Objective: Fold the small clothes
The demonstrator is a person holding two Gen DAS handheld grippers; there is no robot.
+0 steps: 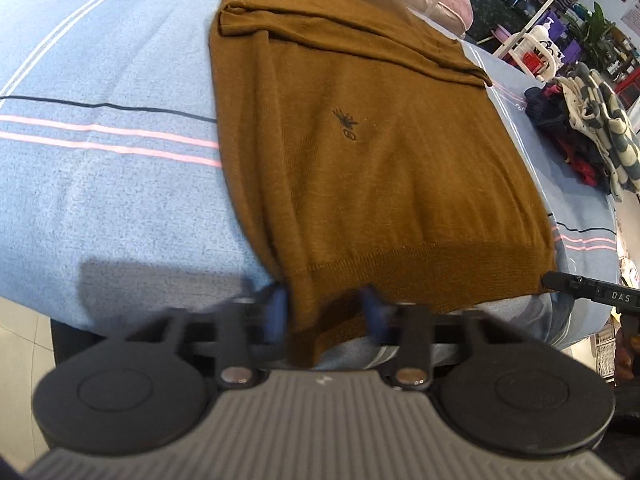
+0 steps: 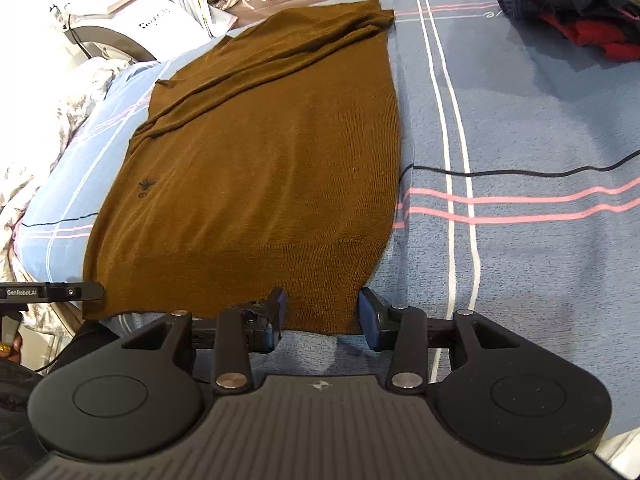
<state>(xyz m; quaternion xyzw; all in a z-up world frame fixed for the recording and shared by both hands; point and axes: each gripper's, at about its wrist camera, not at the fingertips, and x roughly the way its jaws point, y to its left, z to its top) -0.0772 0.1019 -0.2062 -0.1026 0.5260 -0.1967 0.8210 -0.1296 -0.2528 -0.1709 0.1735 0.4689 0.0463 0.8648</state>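
A brown knit sweater [image 1: 360, 152] lies flat on a blue striped bed cover [image 1: 100, 184], sleeves folded across its upper part, ribbed hem toward me. It also shows in the right wrist view [image 2: 256, 184]. My left gripper [image 1: 326, 304] is open, its blue fingertips [image 1: 278, 306] on either side of the hem's left corner. My right gripper [image 2: 320, 312] is open around the hem's right corner. Each gripper's tip shows at the other view's edge: the right gripper [image 1: 576, 286] and the left gripper [image 2: 52, 292].
A pile of mixed clothes [image 1: 584, 136] lies on the bed to the right of the sweater; it also shows in the right wrist view [image 2: 576, 8]. A black cable [image 2: 520, 172] runs across the cover. A white rack [image 1: 536, 28] and more bedding [image 2: 32, 152] stand beyond the bed's edges.
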